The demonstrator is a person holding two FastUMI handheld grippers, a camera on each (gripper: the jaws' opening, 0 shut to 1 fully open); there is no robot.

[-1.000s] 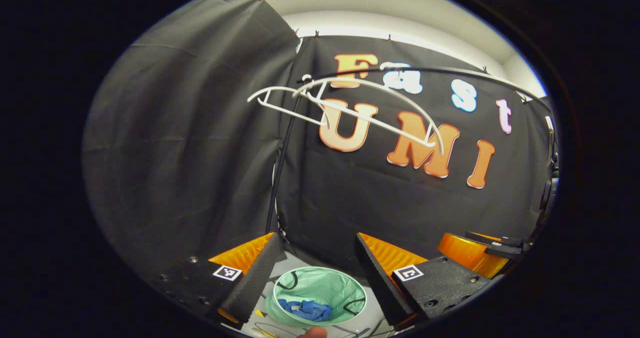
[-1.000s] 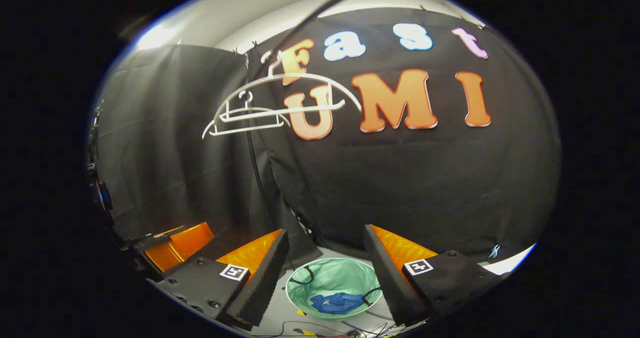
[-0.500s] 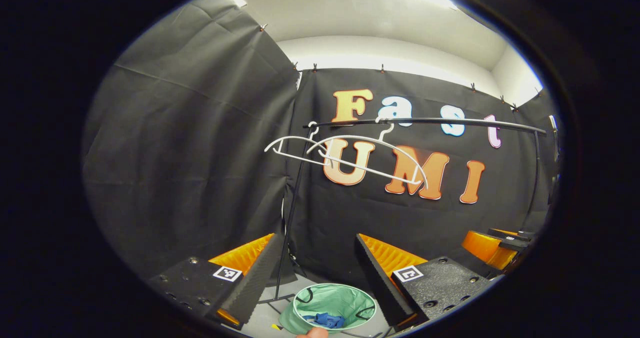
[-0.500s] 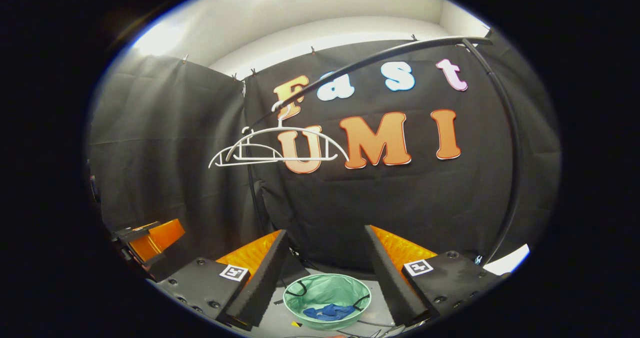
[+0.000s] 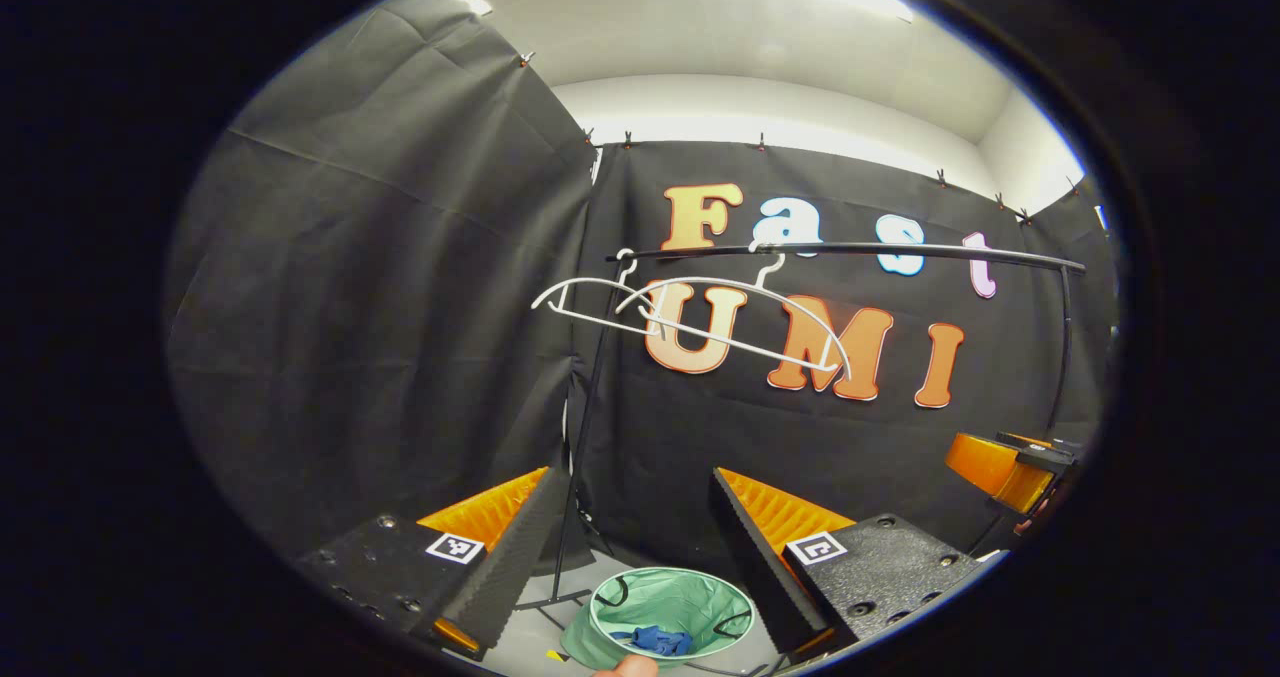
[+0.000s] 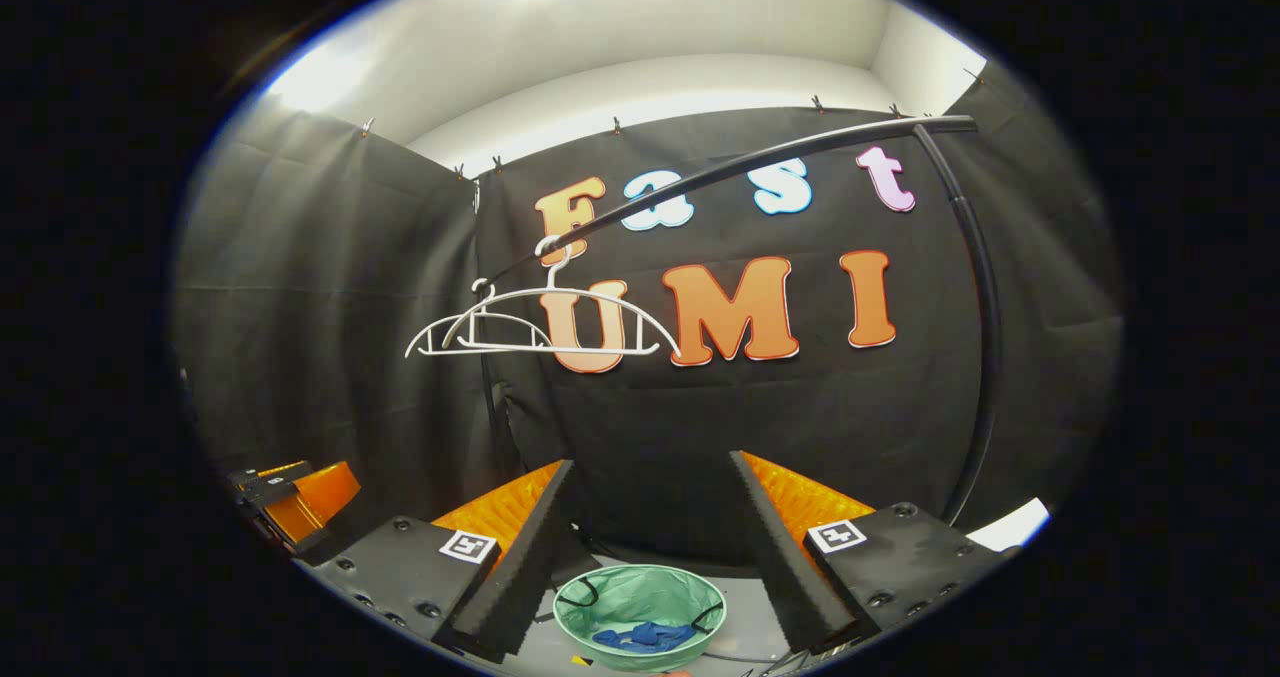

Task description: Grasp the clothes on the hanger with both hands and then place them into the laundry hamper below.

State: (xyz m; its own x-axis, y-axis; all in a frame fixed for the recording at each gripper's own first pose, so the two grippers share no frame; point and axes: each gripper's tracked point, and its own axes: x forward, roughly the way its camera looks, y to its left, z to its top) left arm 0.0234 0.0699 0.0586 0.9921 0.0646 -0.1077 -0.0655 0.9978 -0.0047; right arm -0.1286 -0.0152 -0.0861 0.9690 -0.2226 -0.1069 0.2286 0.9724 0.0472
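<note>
In the left gripper view, left gripper (image 5: 625, 527) spread wide, nothing between the fingers. Down in the gap between those fingers, on the floor: green laundry hamper (image 5: 612, 632), mouth up, blue clothes (image 5: 655, 641) bunched in its bottom. Well above and ahead of the fingertips: black rail (image 5: 850, 249) with two white hangers (image 5: 700, 322) hooked on it, both bare, hung to the left end of the bar by the upright pole. Off to the right of the fingers and farther out, part of the other tool, too cut off at the edge to judge its opening from here. A fingertip just at the bottom edge, below the hamper. In the right gripper view, right gripper (image 6: 650, 532) also spread apart and empty. Same hamper (image 6: 570, 622) low in the gap, the blue garment (image 6: 640, 637) lying inside, apart from both fingers. Hangers (image 6: 530, 325) up and to the left of the fingertips, stripped, hooks over the curved rail (image 6: 760, 162). Left tool's body at the far left edge, beside and level with this one. Judged from hangers bare and cloth in the hamper: placing done. Tongs held open, high and back from the basket, likely so nothing drags the garment out again and both hands stay clear of the rail.
</note>
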